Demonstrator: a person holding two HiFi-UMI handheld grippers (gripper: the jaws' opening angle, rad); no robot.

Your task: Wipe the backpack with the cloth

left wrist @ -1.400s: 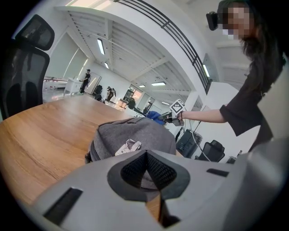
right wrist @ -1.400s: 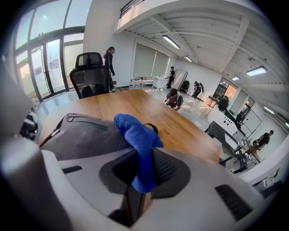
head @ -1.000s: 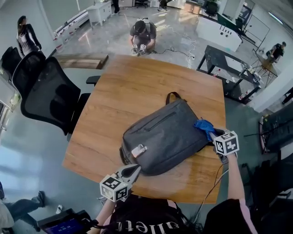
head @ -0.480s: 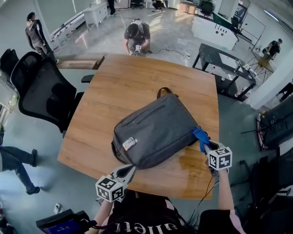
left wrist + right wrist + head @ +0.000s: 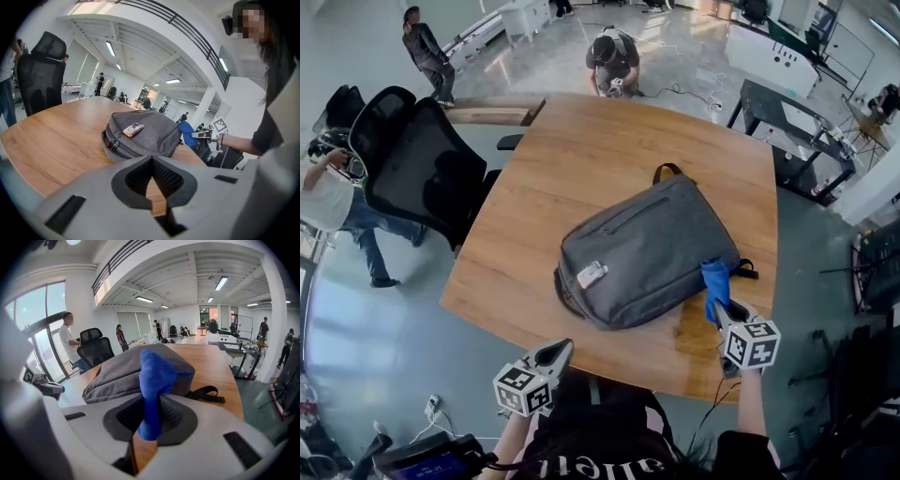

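A grey backpack (image 5: 647, 246) lies flat on the wooden table (image 5: 581, 159), with a small tag (image 5: 592, 275) near its near-left corner. My right gripper (image 5: 719, 307) is shut on a blue cloth (image 5: 714, 286), which hangs against the backpack's right near edge. In the right gripper view the cloth (image 5: 154, 380) sticks up between the jaws, in front of the backpack (image 5: 117, 373). My left gripper (image 5: 561, 348) is shut and empty. It hovers at the table's near edge, short of the backpack (image 5: 140, 136) and apart from it.
A black office chair (image 5: 422, 178) stands at the table's left. One person crouches on the floor (image 5: 614, 61) beyond the far edge; others stand at the far left (image 5: 422, 42). A dark desk (image 5: 787, 122) sits at the back right. The backpack's black strap (image 5: 206, 393) trails onto the table.
My right gripper has drawn the blue cloth along the backpack's right side towards me. The left gripper has stayed at the table's near edge. The head view has shifted.
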